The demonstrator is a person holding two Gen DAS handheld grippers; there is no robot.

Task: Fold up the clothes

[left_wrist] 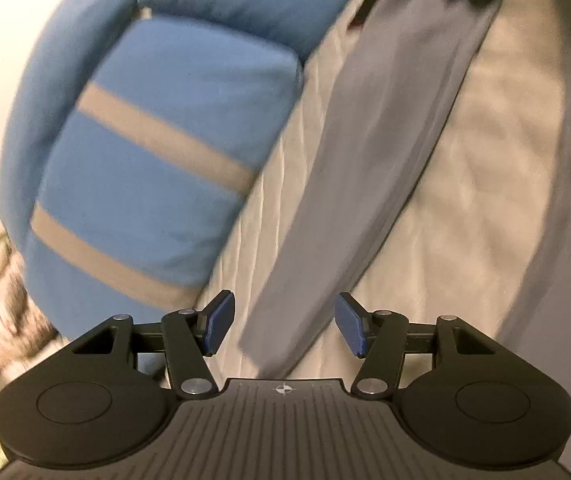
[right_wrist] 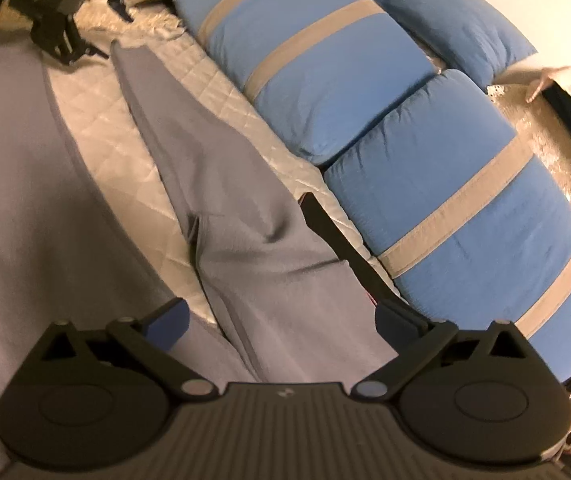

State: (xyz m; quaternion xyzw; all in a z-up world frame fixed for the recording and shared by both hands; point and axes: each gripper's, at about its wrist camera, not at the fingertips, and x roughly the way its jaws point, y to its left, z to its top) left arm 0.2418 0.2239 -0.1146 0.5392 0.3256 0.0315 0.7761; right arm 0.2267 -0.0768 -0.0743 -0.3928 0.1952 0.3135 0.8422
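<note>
On the quilted bed [right_wrist: 97, 120], we find grey trousers [right_wrist: 253, 264] spread across frame centre beside blue pillows [right_wrist: 465, 208]. Left tool [left_wrist: 283, 324] stands apart, empty; right tool [right_wrist: 281, 320] spread wide above the cloth. Risk: closing now would likely pinch one layer only, skewing the fold.

Left wrist view: low over bed, angled down along grey garment [left_wrist: 365, 168], blue pillows [left_wrist: 157, 168] at frame left. Right wrist view: close, angled down over same garment, pillows at frame right.
</note>
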